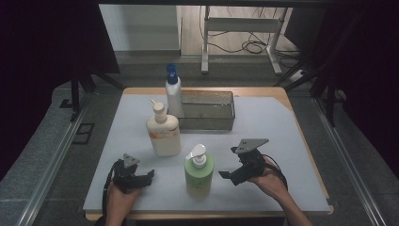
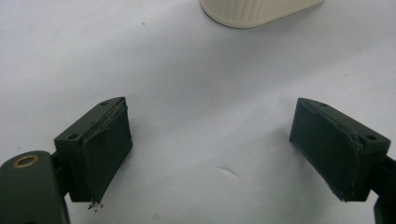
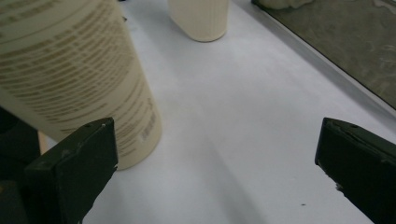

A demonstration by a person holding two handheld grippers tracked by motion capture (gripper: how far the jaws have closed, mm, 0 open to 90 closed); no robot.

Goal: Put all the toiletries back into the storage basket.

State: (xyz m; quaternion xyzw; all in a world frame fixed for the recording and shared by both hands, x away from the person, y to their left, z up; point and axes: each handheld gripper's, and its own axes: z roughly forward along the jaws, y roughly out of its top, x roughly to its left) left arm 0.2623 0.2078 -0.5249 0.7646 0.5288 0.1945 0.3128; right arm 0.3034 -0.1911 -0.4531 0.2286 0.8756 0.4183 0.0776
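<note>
The grey counter (image 1: 282, 141) carries three bottles and a tray (image 1: 207, 110). My right tongs (image 1: 235, 172) gape wide, empty, just beside the green pump bottle (image 1: 199, 172) at the front centre. My left tongs (image 1: 141, 179) are also wide open, empty, near the cream bottle (image 1: 163, 132).

1. Pump bottle (image 1: 199, 170) stands near the table (image 1: 282, 141) front edge, between left gripper (image 1: 141, 178) and right gripper (image 1: 230, 175).
2. Lotion bottle (image 1: 163, 132) stands behind it, toward centre.
3. Tray (image 1: 207, 110) sits near the back edge, spray bottle (image 1: 173, 92) touching its left end.
</note>
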